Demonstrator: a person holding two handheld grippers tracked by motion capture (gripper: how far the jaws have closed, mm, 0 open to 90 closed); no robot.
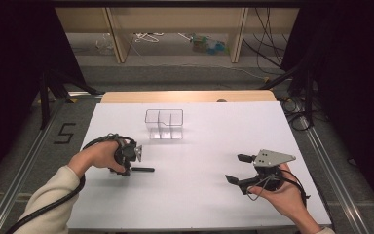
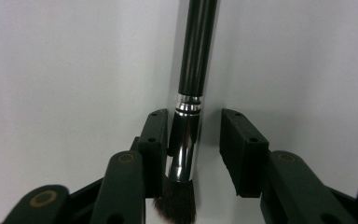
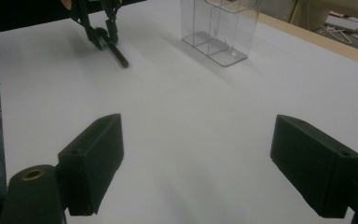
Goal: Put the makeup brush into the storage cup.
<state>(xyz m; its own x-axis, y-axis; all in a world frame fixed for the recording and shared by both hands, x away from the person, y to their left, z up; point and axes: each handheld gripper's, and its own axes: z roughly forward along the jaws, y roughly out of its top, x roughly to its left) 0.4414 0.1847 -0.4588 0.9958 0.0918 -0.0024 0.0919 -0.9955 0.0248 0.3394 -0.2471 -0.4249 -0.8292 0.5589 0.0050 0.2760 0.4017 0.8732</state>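
A black-handled makeup brush (image 1: 144, 169) with a shiny silver ferrule lies flat on the white table. In the left gripper view the brush (image 2: 185, 140) runs up between my left gripper's (image 2: 196, 117) jaws. The left pad (image 2: 154, 140) rests against the ferrule, and a gap separates the right pad (image 2: 240, 149) from it. From above, my left gripper (image 1: 126, 169) points down over the brush's bristle end. My right gripper (image 1: 233, 168) sits at the right of the table, jaws wide apart with nothing between them (image 3: 198, 126).
A clear plastic organizer (image 1: 164, 124) with compartments stands at the back middle of the white table (image 1: 199, 146); the right gripper view has the organizer (image 3: 219, 32) at its top. Wooden table edge and cables lie beyond it.
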